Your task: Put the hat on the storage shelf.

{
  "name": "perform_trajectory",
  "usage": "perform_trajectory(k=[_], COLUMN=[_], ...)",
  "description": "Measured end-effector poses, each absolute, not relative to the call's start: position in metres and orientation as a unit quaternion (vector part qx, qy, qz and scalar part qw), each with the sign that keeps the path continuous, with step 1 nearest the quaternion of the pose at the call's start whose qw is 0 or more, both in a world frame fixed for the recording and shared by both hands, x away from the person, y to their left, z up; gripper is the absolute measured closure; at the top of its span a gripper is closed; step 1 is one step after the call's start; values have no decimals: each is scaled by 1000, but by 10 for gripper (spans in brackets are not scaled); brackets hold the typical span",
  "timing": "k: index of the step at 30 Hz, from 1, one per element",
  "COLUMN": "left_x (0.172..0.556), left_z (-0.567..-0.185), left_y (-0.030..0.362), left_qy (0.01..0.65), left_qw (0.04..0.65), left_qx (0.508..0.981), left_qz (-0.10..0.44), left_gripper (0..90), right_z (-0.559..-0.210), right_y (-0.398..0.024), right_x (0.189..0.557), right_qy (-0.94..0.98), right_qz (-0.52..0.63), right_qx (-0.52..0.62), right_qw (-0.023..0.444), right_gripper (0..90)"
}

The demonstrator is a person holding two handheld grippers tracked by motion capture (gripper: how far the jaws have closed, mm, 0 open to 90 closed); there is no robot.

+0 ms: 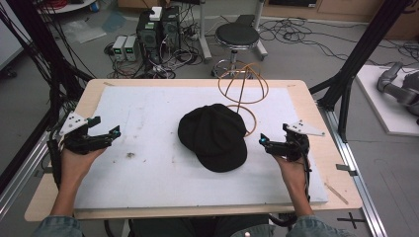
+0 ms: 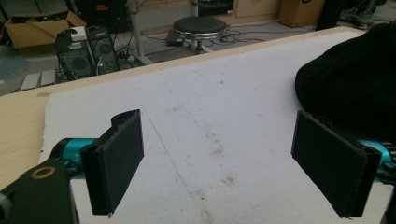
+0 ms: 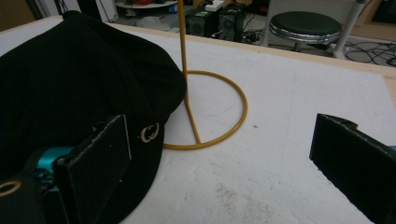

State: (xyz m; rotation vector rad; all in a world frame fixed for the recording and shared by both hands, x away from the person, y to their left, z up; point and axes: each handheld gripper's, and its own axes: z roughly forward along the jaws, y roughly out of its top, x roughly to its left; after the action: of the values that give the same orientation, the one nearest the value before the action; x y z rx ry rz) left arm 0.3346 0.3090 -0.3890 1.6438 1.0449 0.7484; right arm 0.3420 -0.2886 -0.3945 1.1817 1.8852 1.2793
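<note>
Cap: a black cap (image 1: 213, 136) lies near the middle of the white mat (image 1: 148, 168), its brim toward the person; the right gripper view shows a small pale metal emblem (image 3: 149, 133) on its side, which is too small to make out from the high view.
Stand: a yellow wire stand (image 1: 243, 91) sits just behind the cap; the high view shows its domed top loops and its ring base partly hidden by the cap; the right gripper view shows the upright rod rising from the ring (image 3: 219, 126) flat on the mat, the cap's edge overlapping the ring.
Left gripper: the left gripper (image 1: 106, 134) is held over the mat's left edge, well apart from the cap; in the left gripper view its jaws stand wide apart with only stained mat between them, the cap at the far right; released, holding nothing.
Right gripper: the right gripper (image 1: 264, 142) is just beside the cap's right side; in the right gripper view its jaws are spread wide, one in front of the cap, the other over bare mat; released, gripping nothing.
Table: the mat covers a pale wooden table (image 1: 316, 113); a round stool (image 1: 237, 35) and computer boxes (image 1: 158, 27) stand on the floor beyond.
</note>
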Motion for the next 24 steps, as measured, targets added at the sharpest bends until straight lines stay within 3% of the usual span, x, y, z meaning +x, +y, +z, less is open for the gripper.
perform_trajectory(k=[14,24], left_x=[335,335], left_z=[-389,-389], left_y=[310,310], left_qy=[433,434], left_qw=[503,502], left_qx=[680,680], left_qz=[312,311], left_gripper=[172,172], right_z=[-381,-382], right_y=[-248,-206], right_x=[346,346], right_qy=[718,729], right_qz=[501,508], right_qx=[407,373], right_qw=[258,267], right_gripper=[53,56])
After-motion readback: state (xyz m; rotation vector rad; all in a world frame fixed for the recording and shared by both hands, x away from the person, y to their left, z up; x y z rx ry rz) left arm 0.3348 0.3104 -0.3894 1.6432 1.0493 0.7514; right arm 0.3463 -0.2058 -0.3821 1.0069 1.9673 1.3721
